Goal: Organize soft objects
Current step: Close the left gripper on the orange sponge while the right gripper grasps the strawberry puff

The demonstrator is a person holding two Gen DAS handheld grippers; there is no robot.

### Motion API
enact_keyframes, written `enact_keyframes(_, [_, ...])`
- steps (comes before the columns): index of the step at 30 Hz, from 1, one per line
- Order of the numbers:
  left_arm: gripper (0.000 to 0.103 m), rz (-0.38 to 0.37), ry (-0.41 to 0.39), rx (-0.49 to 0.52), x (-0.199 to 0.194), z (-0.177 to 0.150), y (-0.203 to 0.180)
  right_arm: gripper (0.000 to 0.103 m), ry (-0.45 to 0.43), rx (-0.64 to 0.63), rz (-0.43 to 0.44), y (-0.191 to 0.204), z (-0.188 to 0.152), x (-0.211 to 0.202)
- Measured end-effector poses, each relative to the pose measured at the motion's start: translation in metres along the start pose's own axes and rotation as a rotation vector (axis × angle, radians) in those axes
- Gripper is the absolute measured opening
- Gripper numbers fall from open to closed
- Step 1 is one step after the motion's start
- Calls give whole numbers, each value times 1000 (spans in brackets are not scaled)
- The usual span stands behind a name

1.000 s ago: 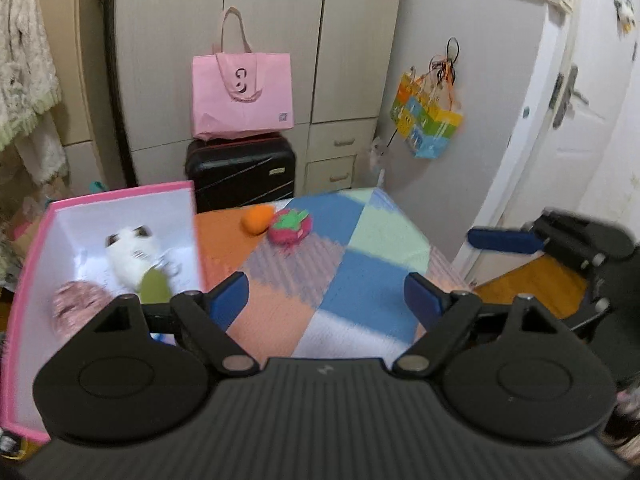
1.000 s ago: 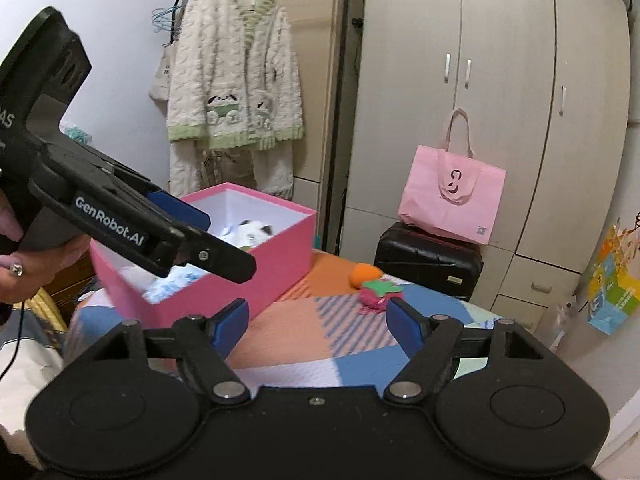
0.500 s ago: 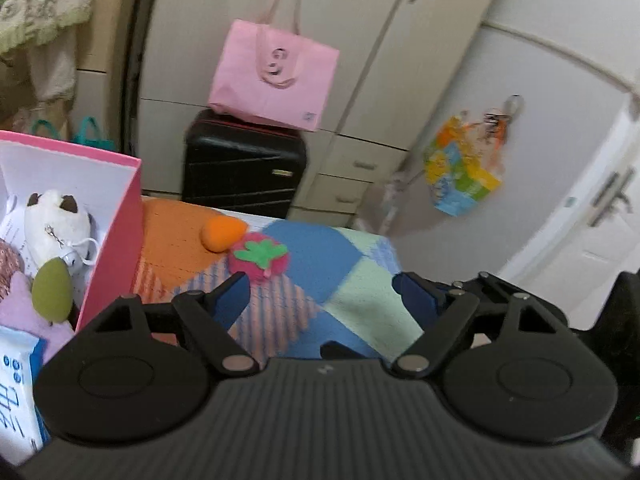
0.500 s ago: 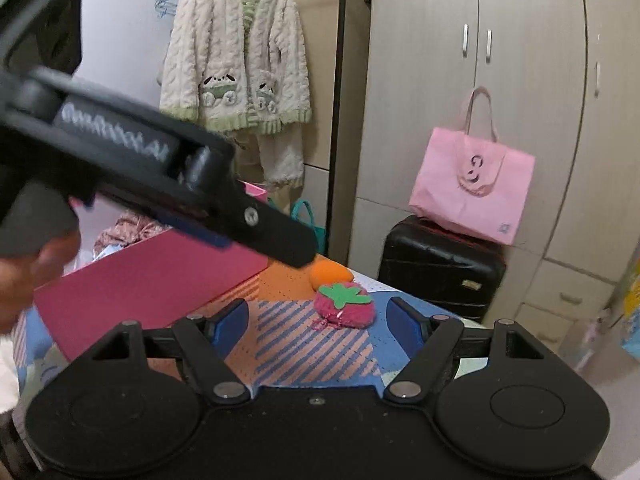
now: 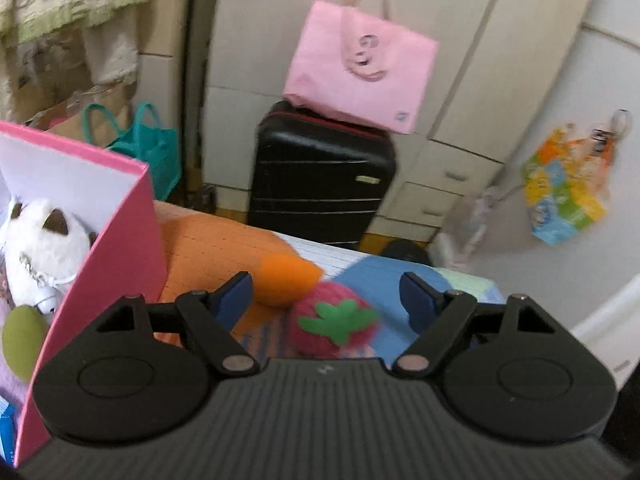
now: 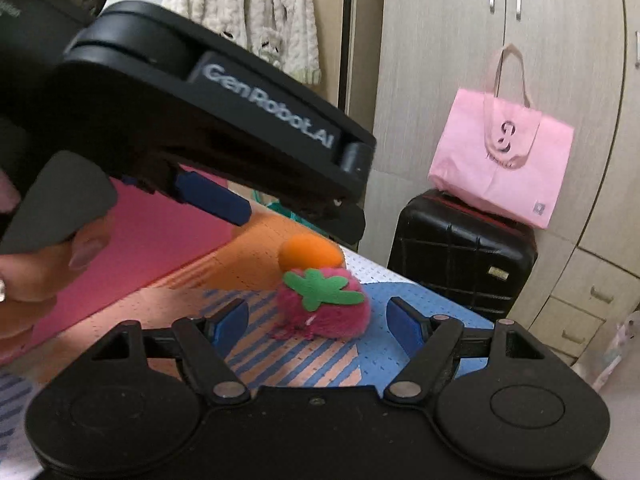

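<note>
Strawberry plush (image 6: 322, 306) on the patchwork mat (image 6: 420, 304), touching the orange plush (image 6: 310, 254) behind it. Right gripper (image 6: 314, 322) spread wide around it (pads clear). Left gripper (image 5: 326, 296), jaws lately narrowing, gapes above both toys. Pink box (image 5: 120, 248) stands left.

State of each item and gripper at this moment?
Left gripper: open, holding nothing.
Right gripper: open, holding nothing.
Strawberry plush: on the blanket, not gripped.
Orange plush: on the blanket, behind the strawberry.
Pink box: open, panda plush inside.
Wardrobe: doors shut.
</note>
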State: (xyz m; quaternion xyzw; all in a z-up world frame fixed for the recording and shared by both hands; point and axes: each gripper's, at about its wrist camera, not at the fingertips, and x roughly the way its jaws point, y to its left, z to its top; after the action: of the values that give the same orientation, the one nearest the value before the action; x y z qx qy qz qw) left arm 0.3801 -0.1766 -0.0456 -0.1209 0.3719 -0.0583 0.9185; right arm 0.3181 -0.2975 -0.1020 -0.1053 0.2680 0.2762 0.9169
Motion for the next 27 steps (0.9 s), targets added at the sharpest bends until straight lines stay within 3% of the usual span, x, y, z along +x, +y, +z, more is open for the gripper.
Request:
enact_keyframes(3, [80, 68, -26, -23, 12, -1, 5, 80, 12, 15, 13, -5, -3, 12])
enact_keyframes(11, [77, 145, -51, -95, 36, -9, 11, 80, 27, 14, 34, -12, -9, 29])
enact_keyframes(13, [70, 122, -21, -143, 46, -10, 17, 80, 24, 0, 21, -11, -8, 31])
enact_keyframes(15, [57, 54, 27, -229, 57, -10, 29, 80, 21, -7, 13, -11, -8, 31])
enact_keyframes(18, [48, 22, -28, -245, 55, -14, 31, 79, 19, -10, 16, -8, -7, 32])
enact_keyframes(20, [46, 25, -43, -246, 54, -18, 29, 74, 28, -25, 15, -6, -7, 34])
enact_keyframes(22, [46, 28, -56, -234, 52, -22, 26, 58, 19, -27, 9, -3, -7, 32])
enact_keyframes(27, [45, 46, -67, -212, 43, -29, 22, 45, 46, 3, -3, -1, -9, 24])
